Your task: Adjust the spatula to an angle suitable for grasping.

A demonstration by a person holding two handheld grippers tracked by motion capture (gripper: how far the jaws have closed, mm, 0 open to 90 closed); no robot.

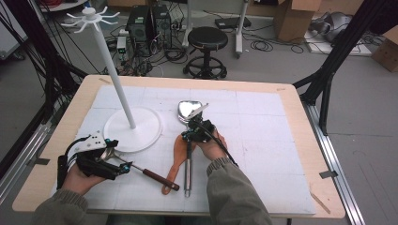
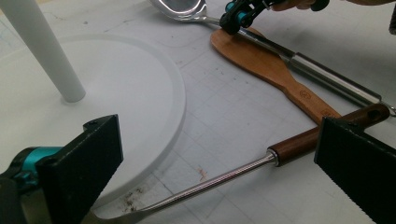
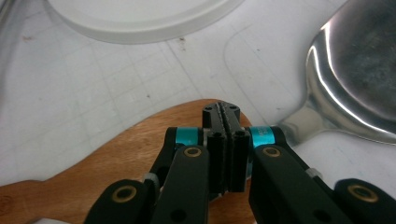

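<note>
Pressed together, the jaws of the right gripper (image 3: 221,116) show no gap in the right gripper view, and nothing visible sits between their pads; their tips hang over the broad end of the wooden spatula (image 3: 116,163), with the steel ladle (image 3: 355,79) bowl just beside them on the white mat. From the high view the right gripper (image 1: 196,131) sits over the neck of the ladle (image 1: 188,140), whose long handle runs back toward the person alongside the wooden spatula (image 1: 173,159) (whether the tips touch metal or wood I cannot tell). The left gripper view looks across at the same spot: the ladle (image 2: 299,60) lies on top of the wooden spatula (image 2: 271,70), the two touching.

Spread wide, the jaws of the left gripper (image 2: 219,163) stand on either side of a slim metal utensil with a dark wooden handle (image 2: 219,179), and neither pad presses on it. In the high view the left gripper (image 1: 105,161) rests near the table's front left, just beside the round base of the white stand (image 1: 133,126), with the utensil (image 1: 150,176) slanting away toward the spatula's handle. The stand's post rises upright, hooks radiating at its top.
</note>
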